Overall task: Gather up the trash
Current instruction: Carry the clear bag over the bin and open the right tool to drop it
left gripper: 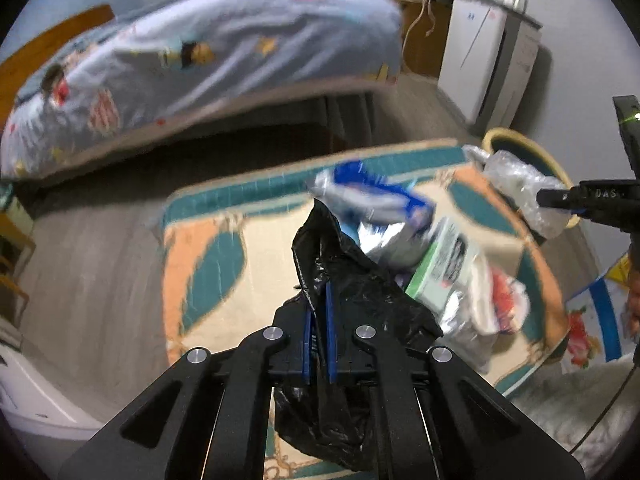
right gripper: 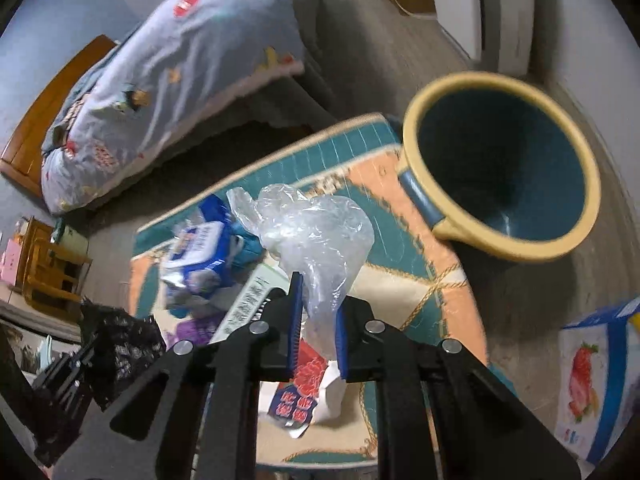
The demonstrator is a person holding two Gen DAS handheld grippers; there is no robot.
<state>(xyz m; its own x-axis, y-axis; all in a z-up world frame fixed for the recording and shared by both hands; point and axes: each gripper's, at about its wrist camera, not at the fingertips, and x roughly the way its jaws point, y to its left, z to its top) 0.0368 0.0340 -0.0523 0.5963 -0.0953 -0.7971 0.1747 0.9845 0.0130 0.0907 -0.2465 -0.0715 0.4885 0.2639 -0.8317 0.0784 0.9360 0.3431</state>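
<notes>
On the rug [right gripper: 404, 236], near the bin [right gripper: 500, 168] at its far corner, a black bag [left gripper: 340, 280] is pinched by the left gripper [left gripper: 319, 312] and a clear bag [right gripper: 316, 240] by the right gripper [right gripper: 318, 316], and either thin film may slip free or tear if swung.

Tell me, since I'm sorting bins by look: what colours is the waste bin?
Dark teal inside with a cream-yellow rim, clearest in the right wrist view.
</notes>
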